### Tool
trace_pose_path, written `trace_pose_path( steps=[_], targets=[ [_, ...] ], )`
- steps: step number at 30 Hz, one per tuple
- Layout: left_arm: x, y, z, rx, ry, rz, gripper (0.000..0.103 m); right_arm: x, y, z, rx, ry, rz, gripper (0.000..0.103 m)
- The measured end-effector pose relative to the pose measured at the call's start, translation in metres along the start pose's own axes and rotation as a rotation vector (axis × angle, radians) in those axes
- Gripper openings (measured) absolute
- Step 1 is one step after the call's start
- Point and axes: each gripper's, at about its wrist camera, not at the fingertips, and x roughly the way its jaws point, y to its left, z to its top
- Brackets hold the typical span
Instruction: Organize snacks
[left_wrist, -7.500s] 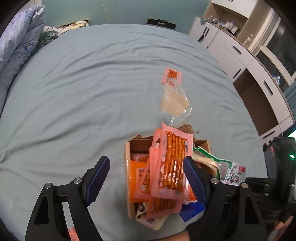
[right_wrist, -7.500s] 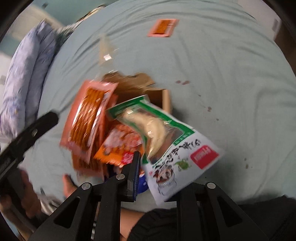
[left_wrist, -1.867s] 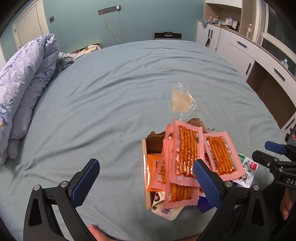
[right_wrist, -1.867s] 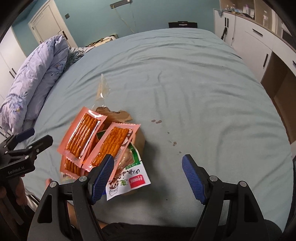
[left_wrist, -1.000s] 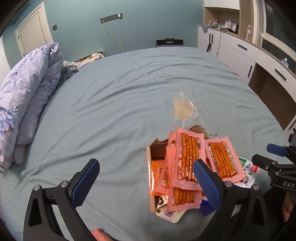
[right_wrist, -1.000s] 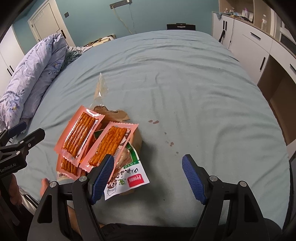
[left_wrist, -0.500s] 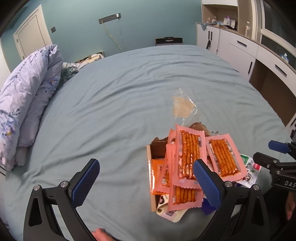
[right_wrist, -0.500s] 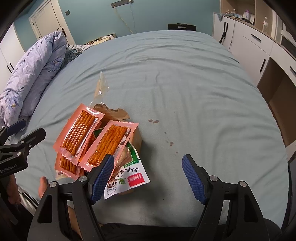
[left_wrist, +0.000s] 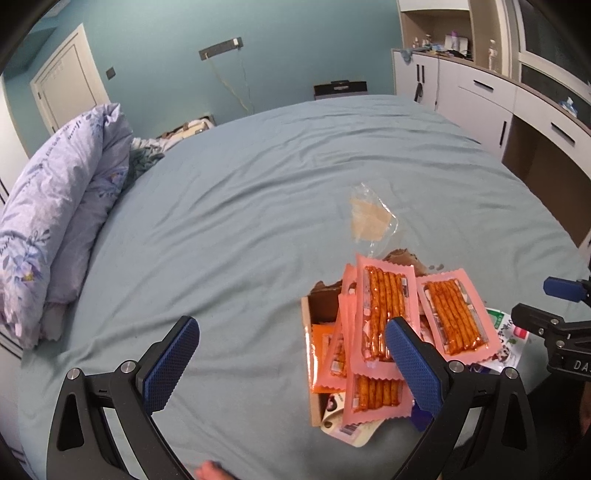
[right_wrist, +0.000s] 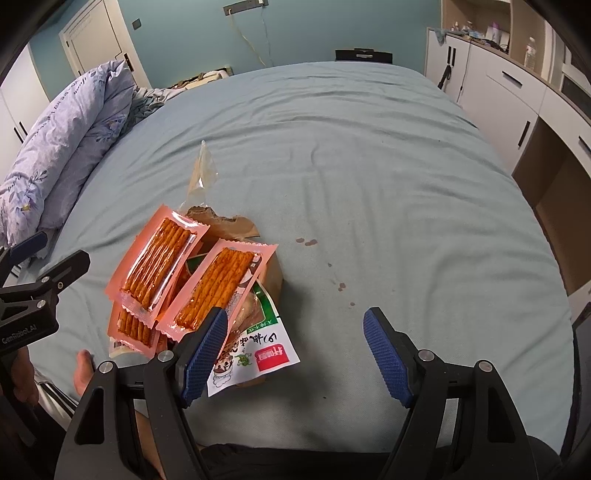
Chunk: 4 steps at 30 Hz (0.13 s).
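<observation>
A brown cardboard box (left_wrist: 320, 308) lies on the blue bed, piled with snacks. Pink packets of spicy sticks (left_wrist: 383, 309) (right_wrist: 161, 257) lie on top, with a second pink packet (left_wrist: 451, 319) (right_wrist: 221, 288) beside. A green and white snack bag (right_wrist: 255, 350) hangs out at the near side. A clear plastic wrapper (left_wrist: 369, 220) (right_wrist: 202, 170) lies just beyond the box. My left gripper (left_wrist: 291, 365) is open and empty, hovering left of the box. My right gripper (right_wrist: 295, 350) is open and empty, right of the pile.
A rolled purple floral duvet (left_wrist: 55, 206) lies along the bed's left side. White cabinets and a desk (right_wrist: 524, 99) stand along the right. Dark stains (right_wrist: 306, 242) mark the sheet right of the box. A bare foot (right_wrist: 83, 371) shows at the near bed edge.
Both grippers have drawn back and risen a little from the box, staying open. 7.5 s ago the right held the green bag and a pink packet lay beyond the wrapper; both are now at the box.
</observation>
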Motion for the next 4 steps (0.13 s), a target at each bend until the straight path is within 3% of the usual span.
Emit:
trace_pose_path(
  steps=[4],
  targets=[
    [-0.003, -0.0062, -0.0018, 0.016, -0.016, 0.007, 0.103, -0.0013, 0.0001, -0.0003, -0.008, -0.006, -0.005, 0.075]
  ],
)
